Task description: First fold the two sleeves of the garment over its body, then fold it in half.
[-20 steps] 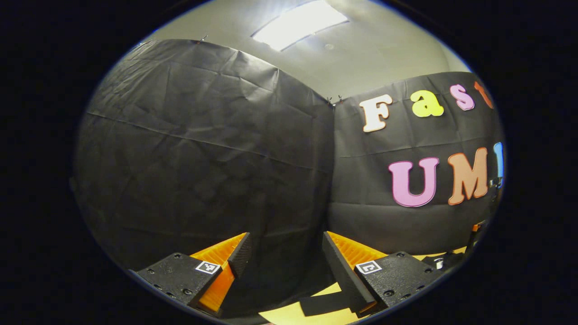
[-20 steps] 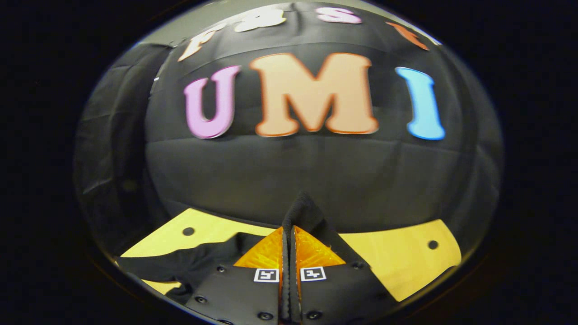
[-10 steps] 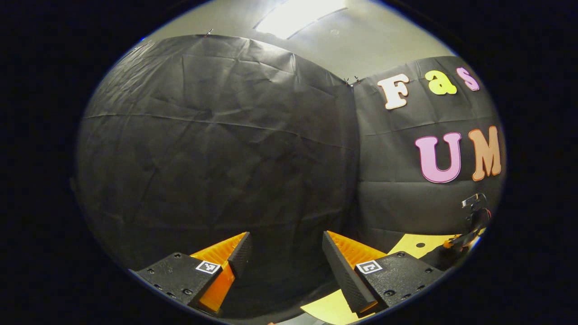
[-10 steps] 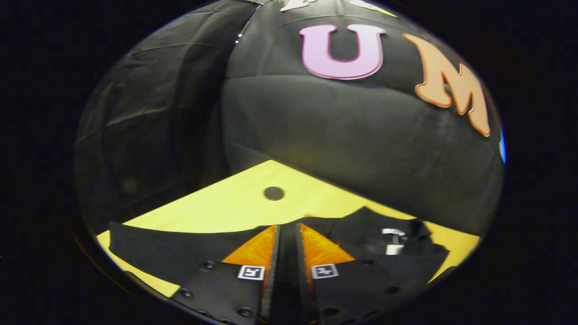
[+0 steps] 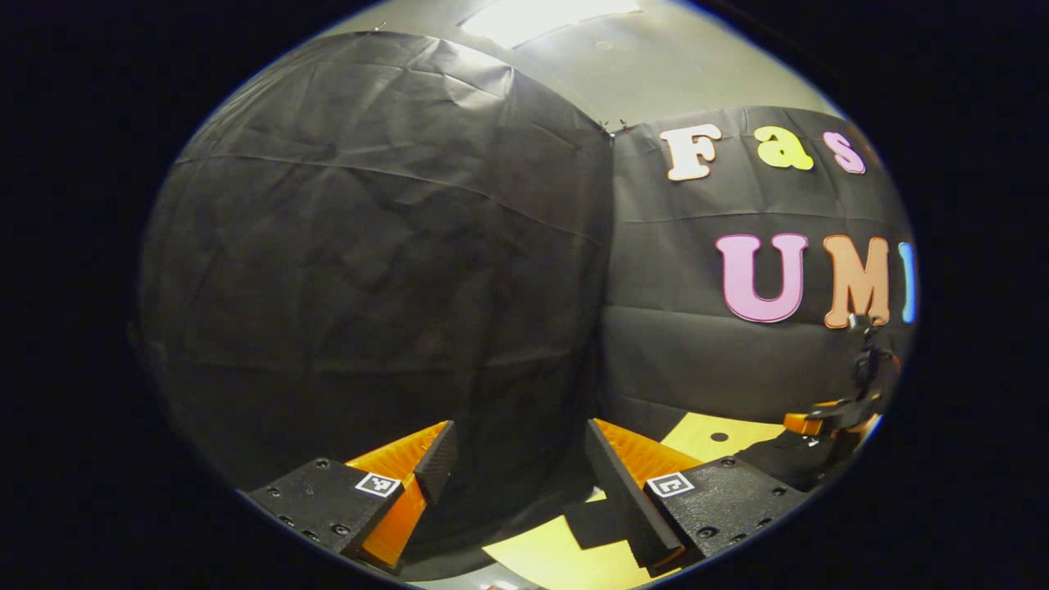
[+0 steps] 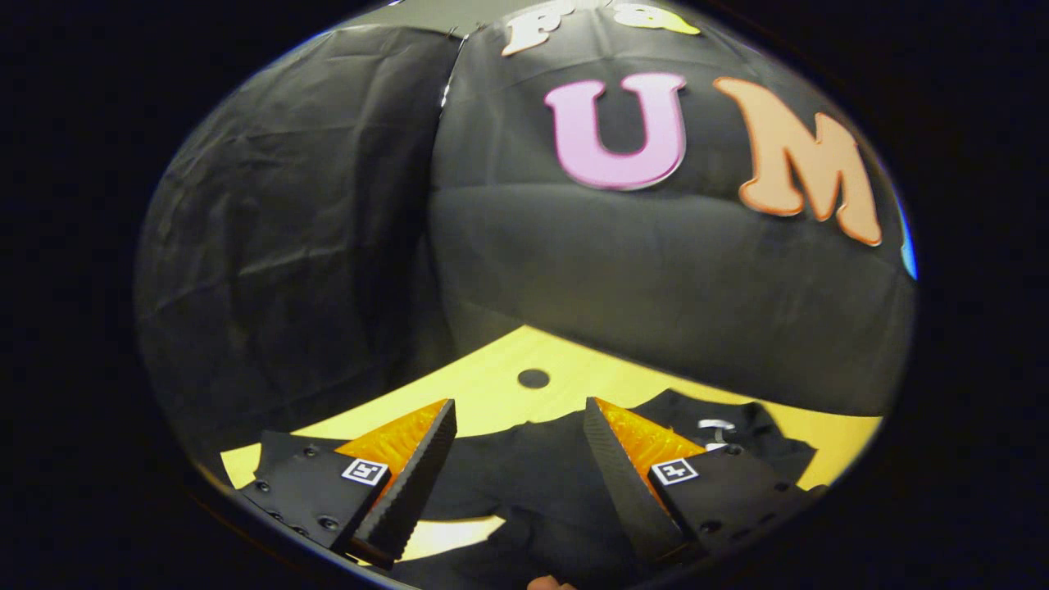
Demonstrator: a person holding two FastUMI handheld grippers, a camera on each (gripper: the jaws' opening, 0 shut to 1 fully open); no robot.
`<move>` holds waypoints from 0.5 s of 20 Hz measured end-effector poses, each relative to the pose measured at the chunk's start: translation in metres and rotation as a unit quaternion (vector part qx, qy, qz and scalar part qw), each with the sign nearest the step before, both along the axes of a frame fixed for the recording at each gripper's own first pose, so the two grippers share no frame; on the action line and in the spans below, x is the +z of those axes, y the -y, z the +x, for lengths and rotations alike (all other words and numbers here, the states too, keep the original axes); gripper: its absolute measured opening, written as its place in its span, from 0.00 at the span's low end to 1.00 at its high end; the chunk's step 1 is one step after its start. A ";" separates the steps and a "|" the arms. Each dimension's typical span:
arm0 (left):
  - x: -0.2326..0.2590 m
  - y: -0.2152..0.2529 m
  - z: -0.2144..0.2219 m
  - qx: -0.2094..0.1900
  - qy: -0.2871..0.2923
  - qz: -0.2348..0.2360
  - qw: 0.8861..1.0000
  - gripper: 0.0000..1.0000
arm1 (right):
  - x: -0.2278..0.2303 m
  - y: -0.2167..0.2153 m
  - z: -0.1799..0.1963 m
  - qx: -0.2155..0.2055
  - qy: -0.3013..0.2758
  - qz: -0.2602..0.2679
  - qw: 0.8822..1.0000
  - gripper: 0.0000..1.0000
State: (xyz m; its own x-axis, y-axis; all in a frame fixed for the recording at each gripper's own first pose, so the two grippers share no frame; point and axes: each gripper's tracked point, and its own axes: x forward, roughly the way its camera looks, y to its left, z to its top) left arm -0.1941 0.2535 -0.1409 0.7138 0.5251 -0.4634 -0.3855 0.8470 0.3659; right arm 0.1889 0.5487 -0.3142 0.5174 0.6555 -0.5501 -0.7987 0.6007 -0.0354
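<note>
Left gripper (image 5: 516, 479): we see its fingers spread, gripping nothing.
Right gripper (image 6: 516, 459): fingers spread above the garment, released.
Garment (image 6: 533, 467): we find it lying on the table (image 6: 492, 385).

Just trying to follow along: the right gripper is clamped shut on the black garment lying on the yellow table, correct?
Not quite. In the right gripper view the right gripper is open, its fingers spread apart with nothing pinched between them. The black garment does lie on the yellow table, under and beyond the open fingers.
</note>
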 end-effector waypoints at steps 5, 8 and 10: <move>-0.106 0.038 0.005 -0.055 -0.065 -0.049 0.995 0.93 | 0.125 0.131 -0.002 -0.075 0.067 0.036 0.994 0.99; -0.182 0.044 -0.011 -0.066 -0.129 -0.061 0.988 0.93 | 0.187 0.219 0.000 -0.141 0.103 0.049 0.983 0.98; -0.224 0.044 -0.021 -0.056 -0.161 -0.073 0.983 0.94 | 0.229 0.274 -0.003 -0.189 0.137 0.063 0.970 0.99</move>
State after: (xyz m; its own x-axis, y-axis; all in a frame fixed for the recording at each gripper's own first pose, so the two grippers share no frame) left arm -0.2151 0.2094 -0.3647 0.5665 0.3626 -0.7400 -0.1713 0.9302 0.3247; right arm 0.1864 0.2751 -0.0849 0.8493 0.4432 -0.2868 -0.4914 0.8623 -0.1227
